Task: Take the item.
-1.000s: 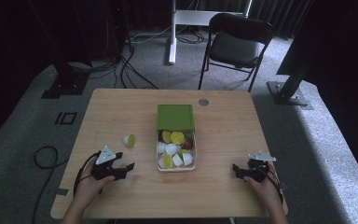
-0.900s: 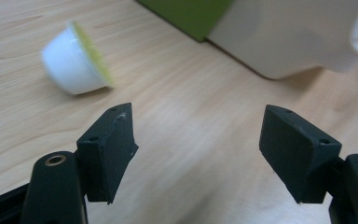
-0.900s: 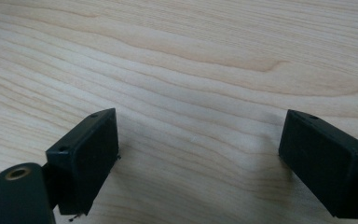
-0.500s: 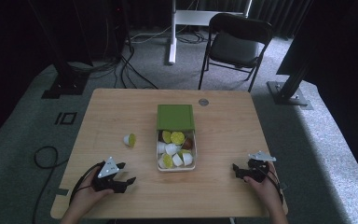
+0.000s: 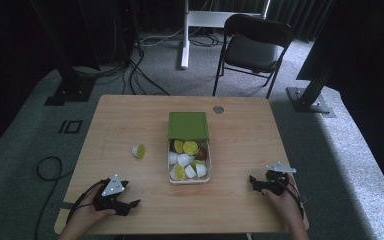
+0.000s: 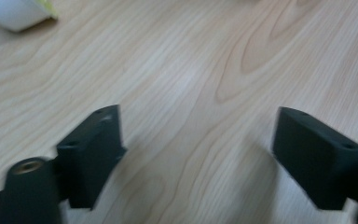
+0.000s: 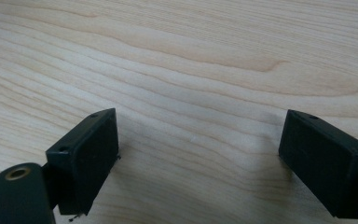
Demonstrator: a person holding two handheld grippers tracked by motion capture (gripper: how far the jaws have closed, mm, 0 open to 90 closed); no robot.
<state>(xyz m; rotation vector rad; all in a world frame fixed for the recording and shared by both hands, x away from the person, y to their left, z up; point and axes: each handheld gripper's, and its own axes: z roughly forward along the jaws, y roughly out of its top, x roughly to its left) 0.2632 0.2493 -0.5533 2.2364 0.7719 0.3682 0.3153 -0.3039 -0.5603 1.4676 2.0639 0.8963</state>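
Observation:
A clear box (image 5: 209, 165) in the middle of the wooden table (image 5: 130, 115) holds several small cups, some white, some with yellow-green lids; its green lid (image 5: 188, 125) lies just behind it. One loose cup (image 5: 138, 151) with a yellow-green lid lies on its side left of the box; its white edge (image 6: 16, 13) shows at the top left of the left gripper view. My left gripper (image 5: 132, 204) rests near the front left edge, open and empty (image 6: 198, 158). My right gripper (image 5: 252, 181) rests at the front right, open over bare wood (image 7: 198, 158).
A small round grey disc (image 5: 218, 109) sits in the table's far edge. Beyond the table stand a black folding chair (image 5: 252, 47), a white stand (image 5: 185, 35) and cables (image 5: 140, 65) on the grey carpet. A cable loop (image 5: 47, 167) lies on the floor at the left.
My left gripper has drawn back from beside the loose cup toward the table's front left edge. The right gripper has stayed put.

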